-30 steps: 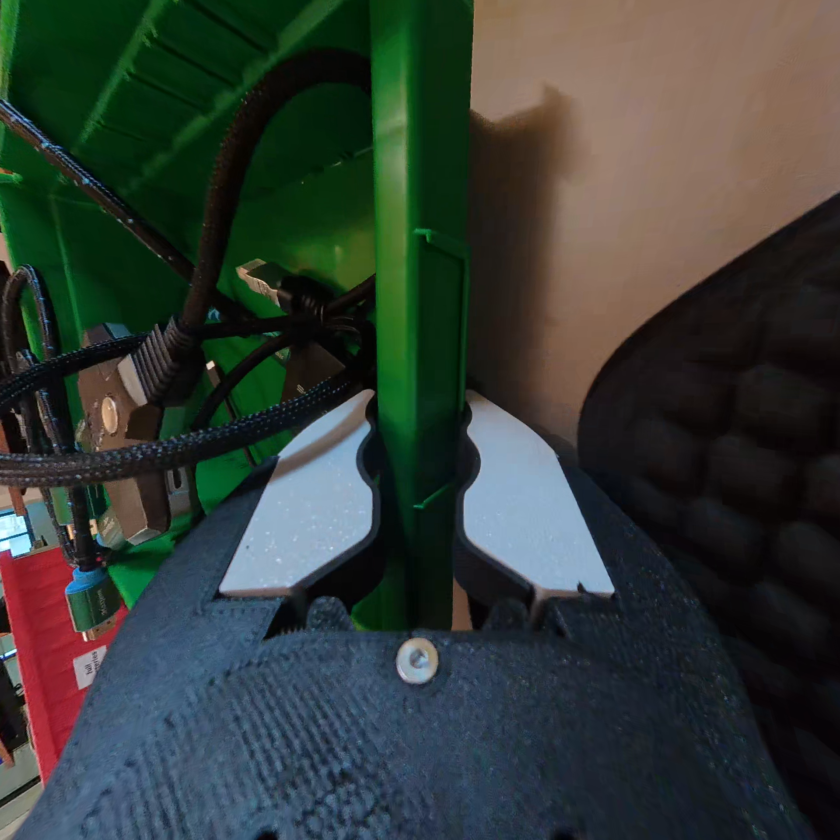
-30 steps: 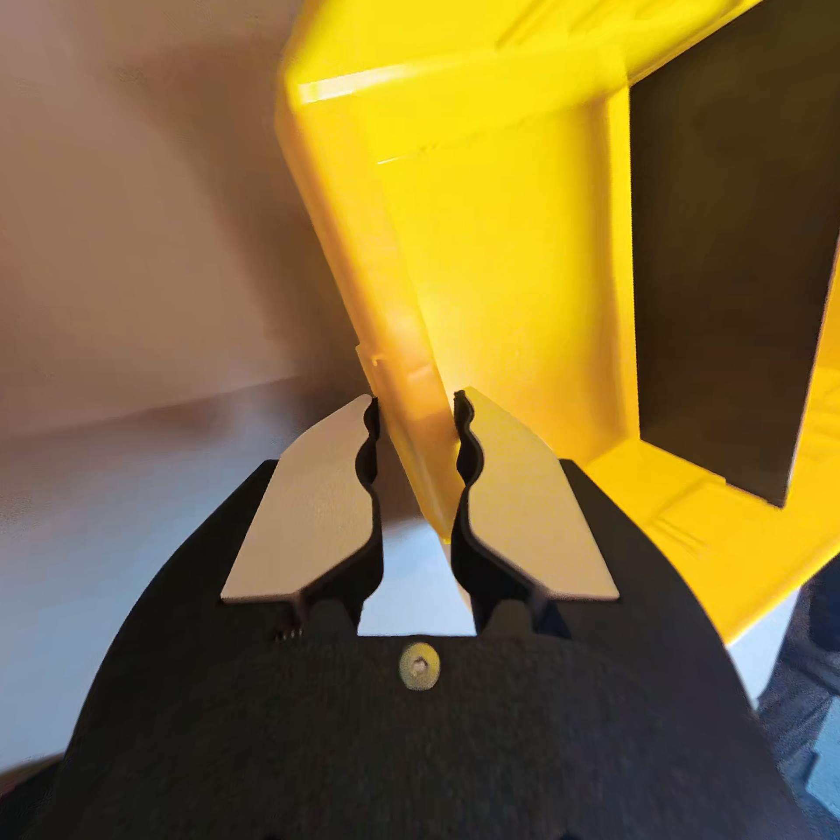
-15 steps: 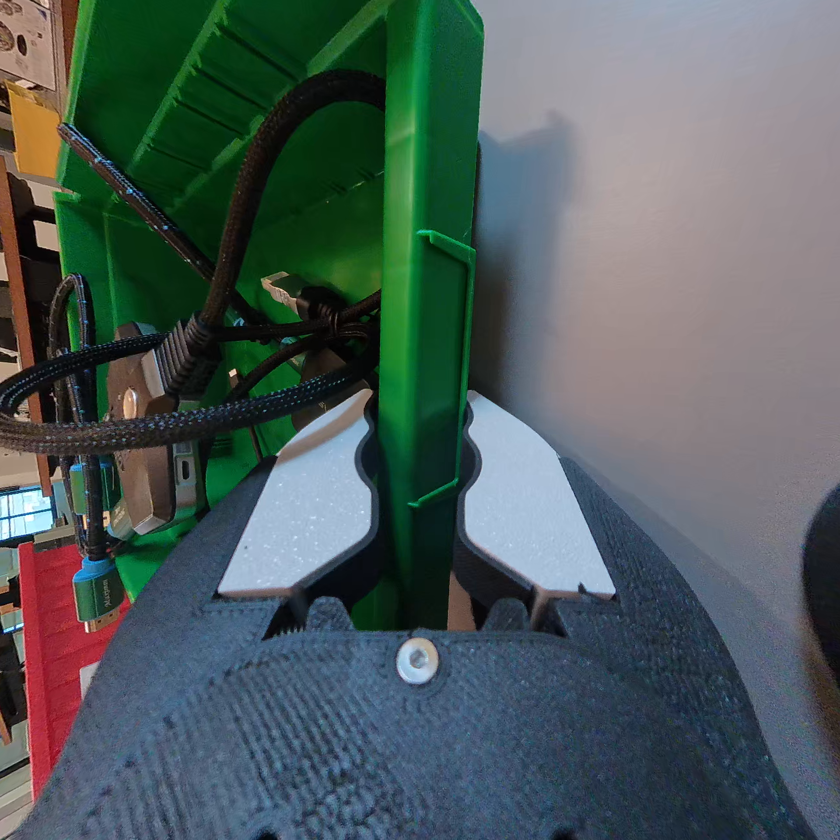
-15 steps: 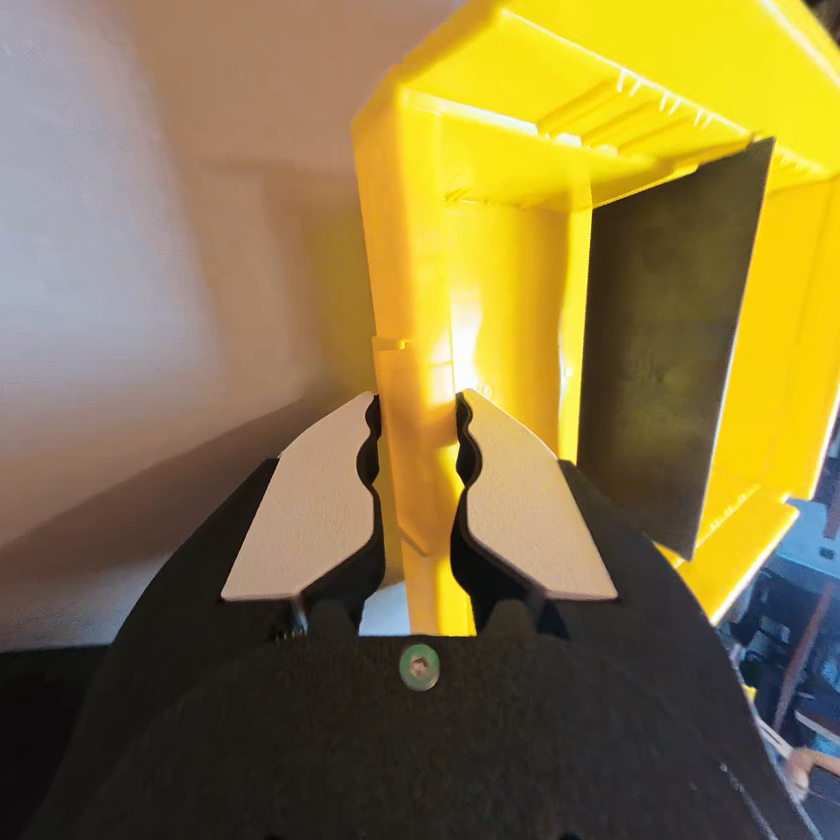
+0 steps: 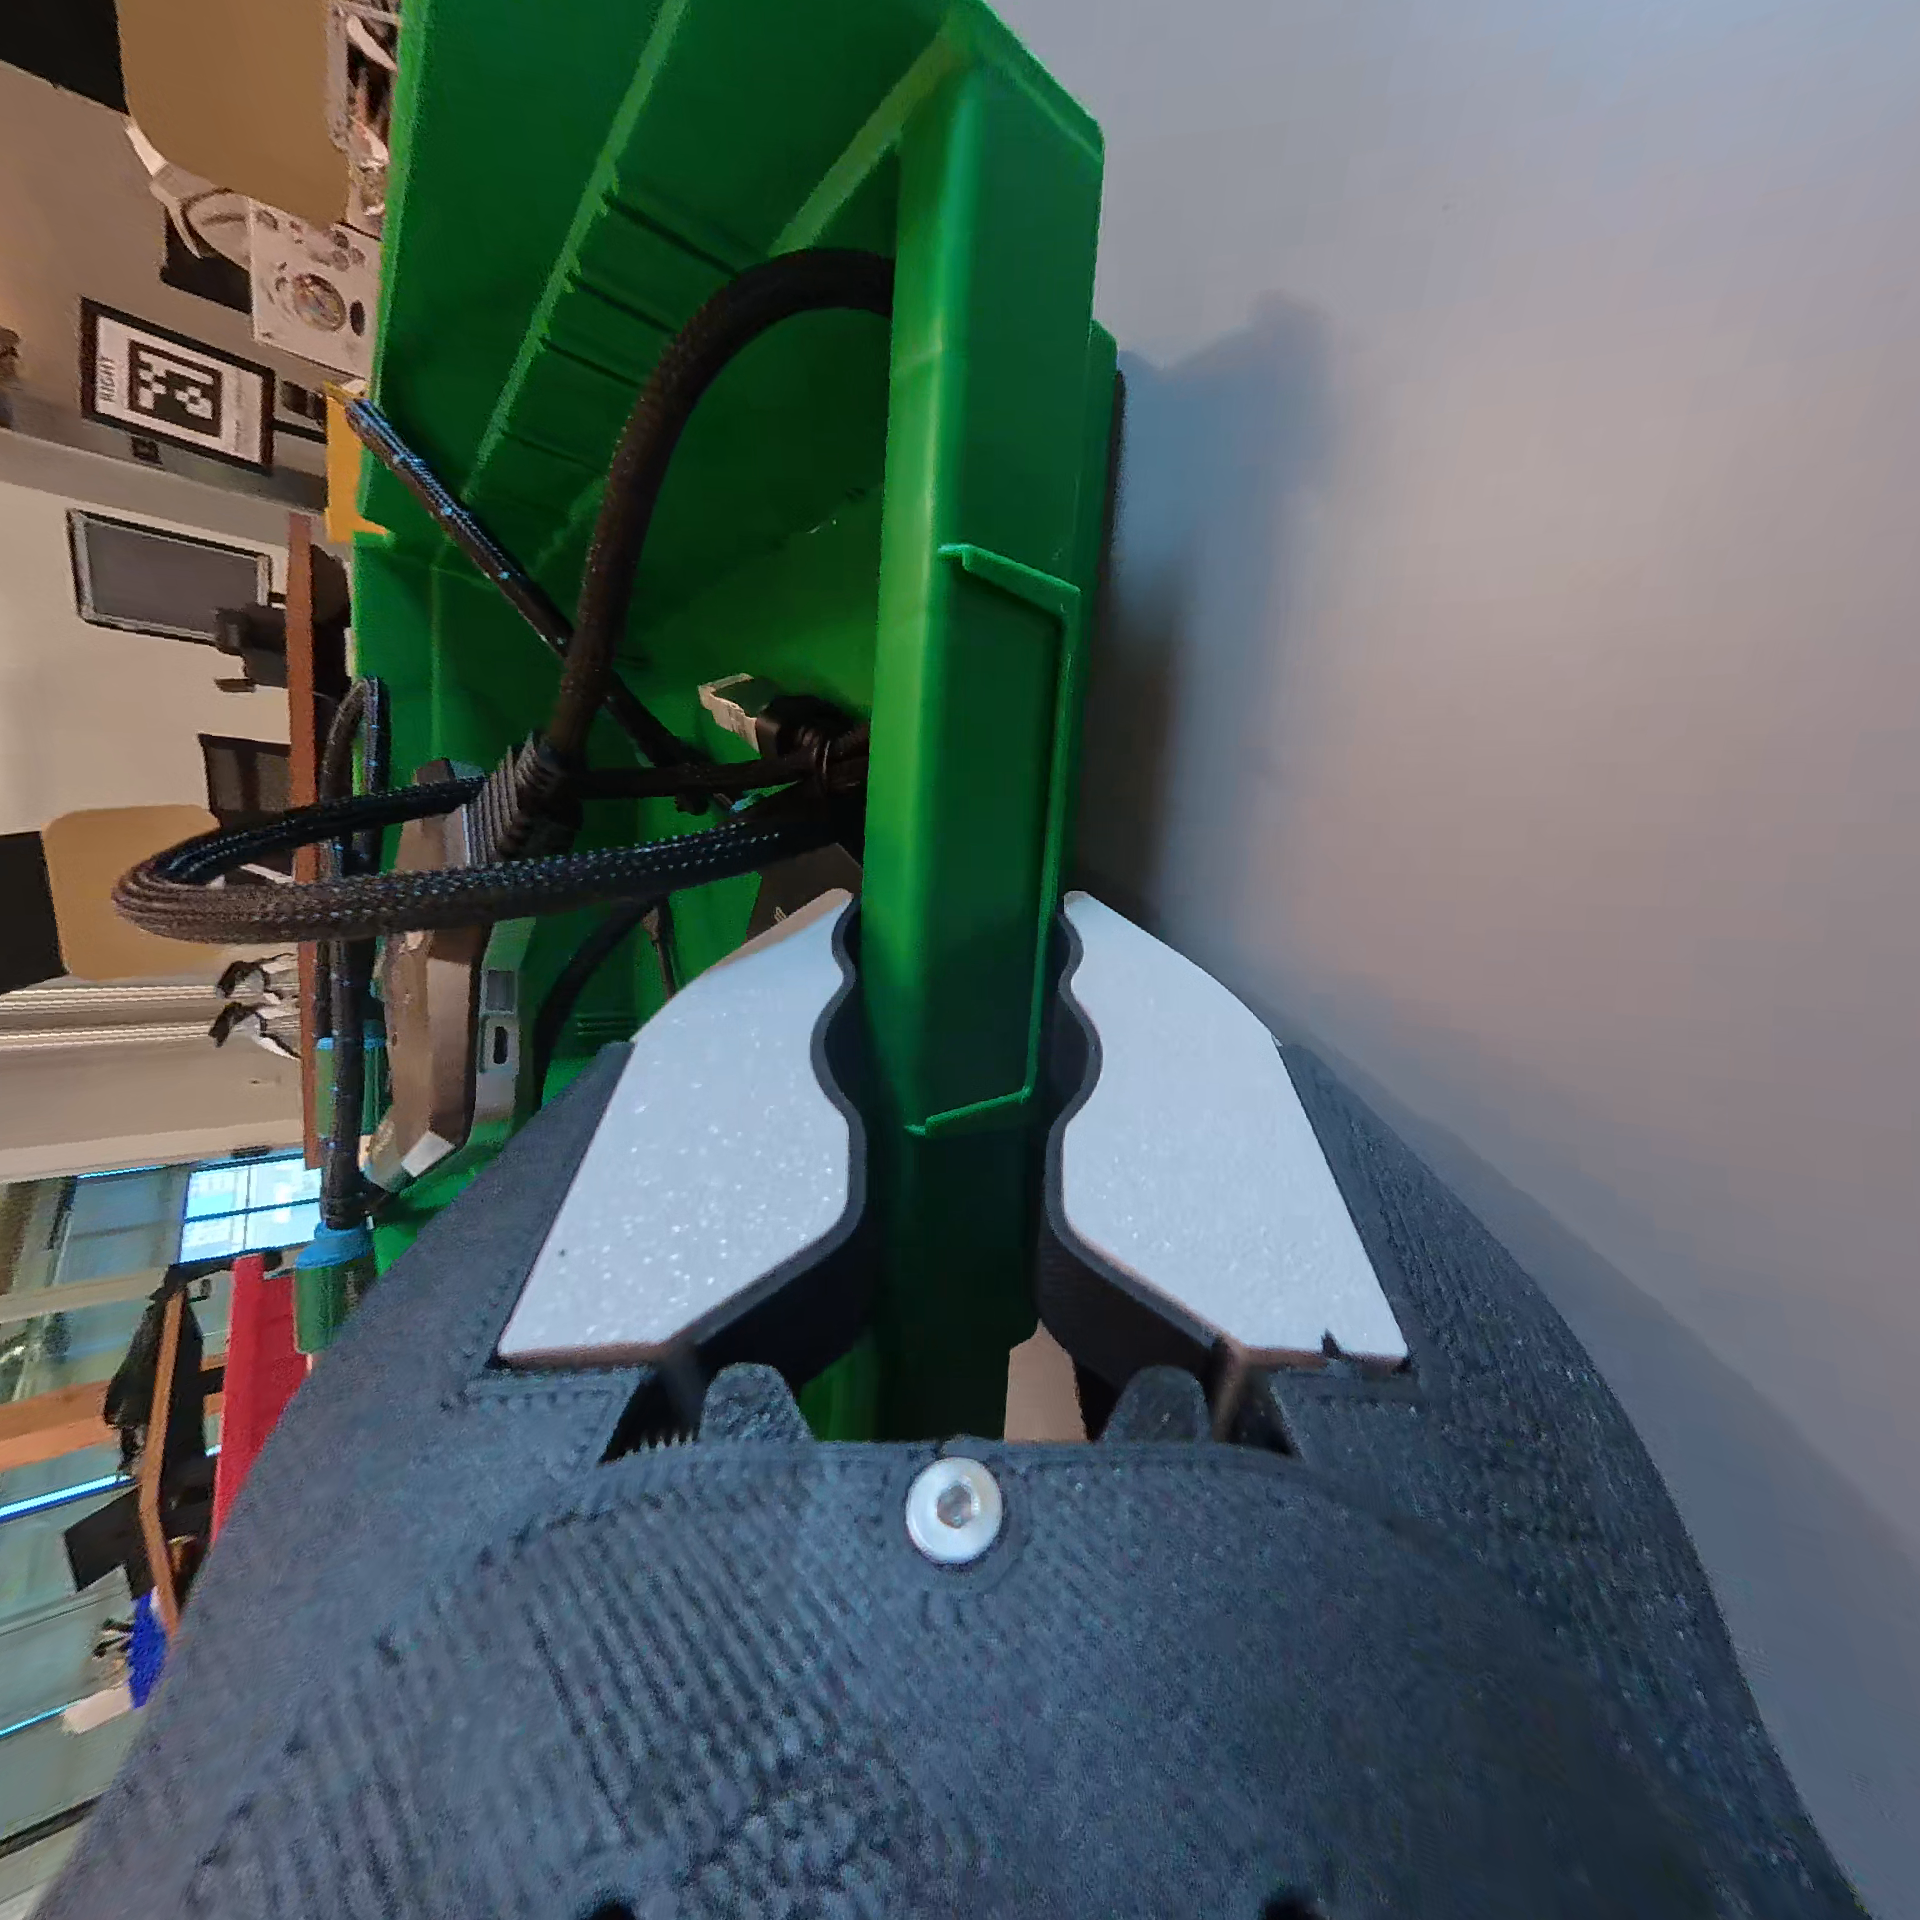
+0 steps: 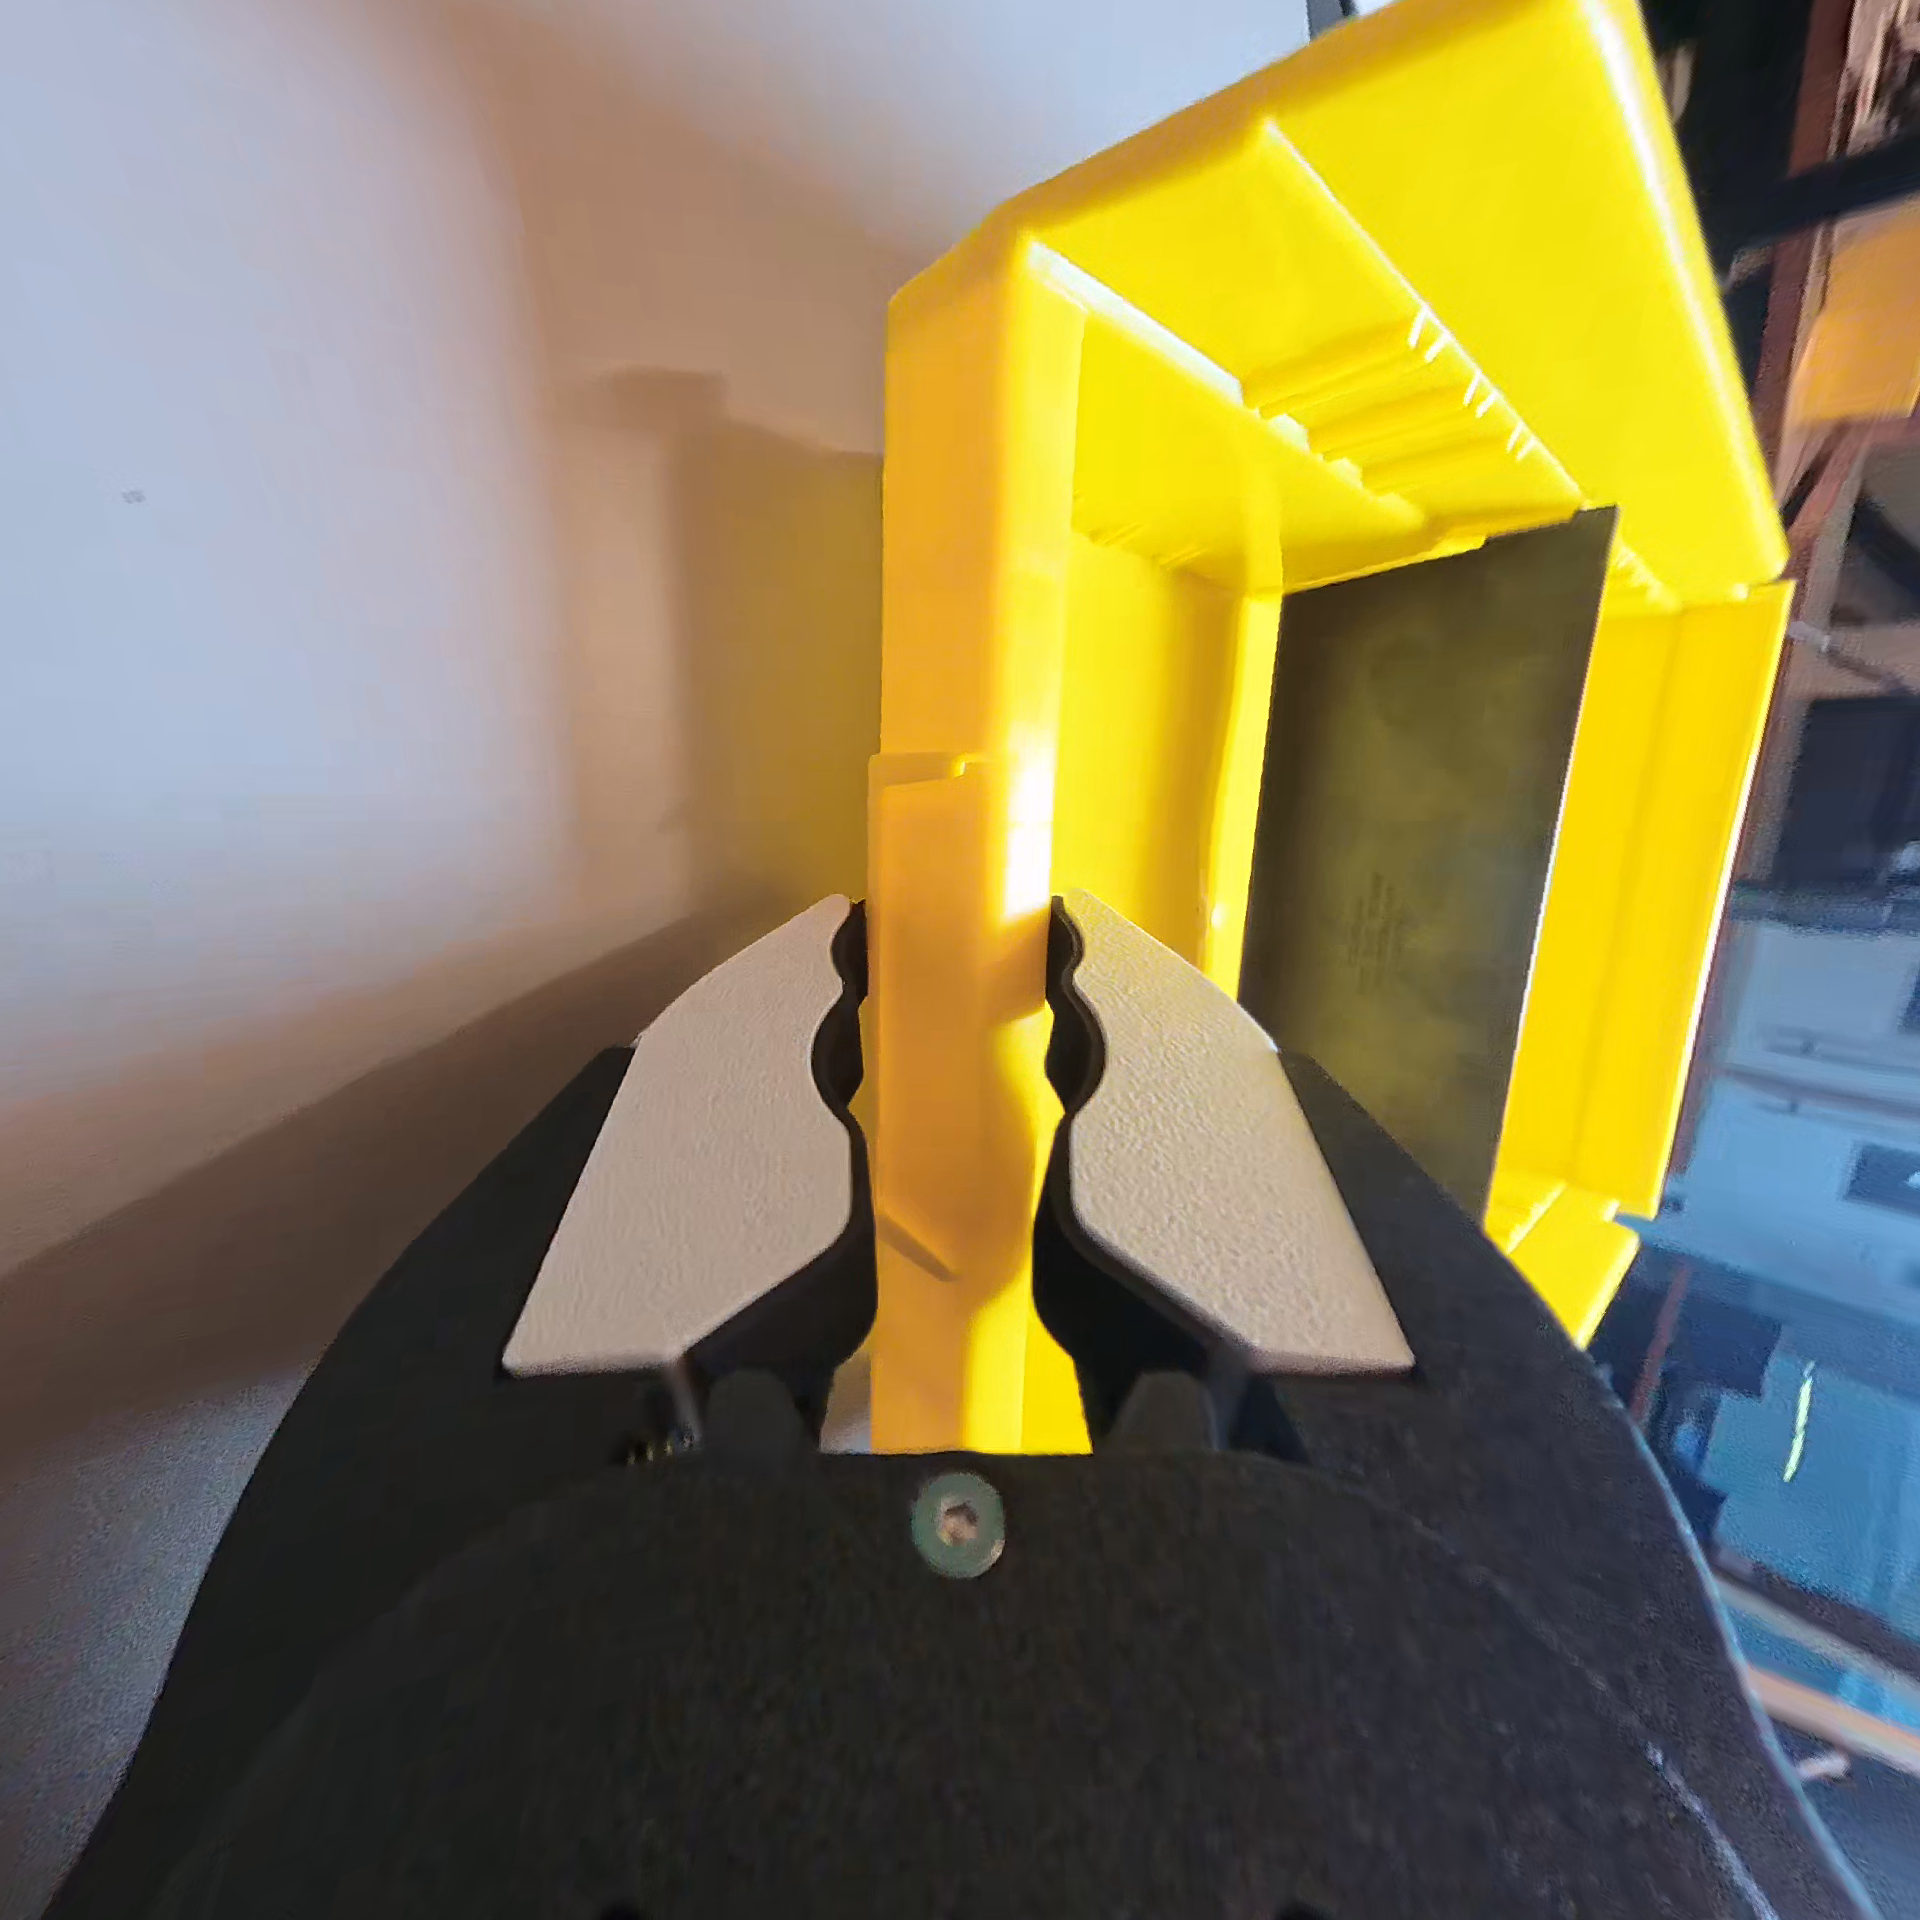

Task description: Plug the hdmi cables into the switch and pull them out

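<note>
My left gripper (image 5: 956, 920) is shut on the wall of a green plastic bin (image 5: 977, 623), which is tipped on its side. Several black braided HDMI cables (image 5: 623, 499) and a grey metal switch box (image 5: 442, 997) hang inside it; one silver plug (image 5: 727, 698) points out, and a cable end with a blue-green shell (image 5: 327, 1278) dangles low. My right gripper (image 6: 951, 914) is shut on the wall of a yellow plastic bin (image 6: 966, 623), also tipped on its side. A dark flat panel (image 6: 1403, 862) leans inside it.
A pale surface (image 5: 1558, 623) lies close along the right of the green bin and also shows in the right wrist view (image 6: 312, 520), left of the yellow bin. A room with shelves, a red object (image 5: 255, 1382) and a framed marker (image 5: 171, 384) shows at the left edge. Left tips to right tips: about 50 centimeters.
Both bins have swung with the grippers. The dark padded object at the right of the left view has left the frame. The yellow bin shows more of its inside and the dark panel.
</note>
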`<action>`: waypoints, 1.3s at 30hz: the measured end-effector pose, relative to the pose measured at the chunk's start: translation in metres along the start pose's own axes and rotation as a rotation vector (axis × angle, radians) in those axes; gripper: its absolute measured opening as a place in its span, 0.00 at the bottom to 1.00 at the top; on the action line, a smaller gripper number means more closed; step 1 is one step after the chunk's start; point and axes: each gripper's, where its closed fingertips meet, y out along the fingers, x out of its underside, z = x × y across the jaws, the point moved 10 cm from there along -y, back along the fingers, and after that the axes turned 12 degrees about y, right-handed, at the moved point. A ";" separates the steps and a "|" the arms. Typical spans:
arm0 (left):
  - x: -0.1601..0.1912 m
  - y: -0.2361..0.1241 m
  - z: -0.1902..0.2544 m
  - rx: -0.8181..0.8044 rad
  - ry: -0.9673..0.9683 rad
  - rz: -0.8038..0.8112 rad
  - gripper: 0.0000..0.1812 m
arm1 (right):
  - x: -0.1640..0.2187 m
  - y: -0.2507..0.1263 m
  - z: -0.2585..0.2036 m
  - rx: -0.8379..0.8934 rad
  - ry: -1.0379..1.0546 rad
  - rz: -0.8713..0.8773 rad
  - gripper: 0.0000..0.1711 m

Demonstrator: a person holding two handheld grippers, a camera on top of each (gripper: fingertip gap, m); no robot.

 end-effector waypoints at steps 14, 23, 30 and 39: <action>0.011 -0.070 -0.059 0.082 -0.391 0.308 0.22 | -0.013 -0.056 -0.003 -0.170 0.287 0.400 0.31; 0.039 -0.015 -0.111 0.078 -0.202 -0.199 0.28 | -0.031 -0.064 -0.013 -0.548 0.656 0.601 0.30; 0.033 0.041 -0.108 0.260 -0.090 -0.398 0.41 | -0.023 -0.065 -0.020 -0.660 0.724 0.673 0.31; 0.028 0.019 -0.130 -0.092 0.053 -0.315 0.21 | -0.027 -0.075 -0.019 -0.601 0.666 0.776 0.22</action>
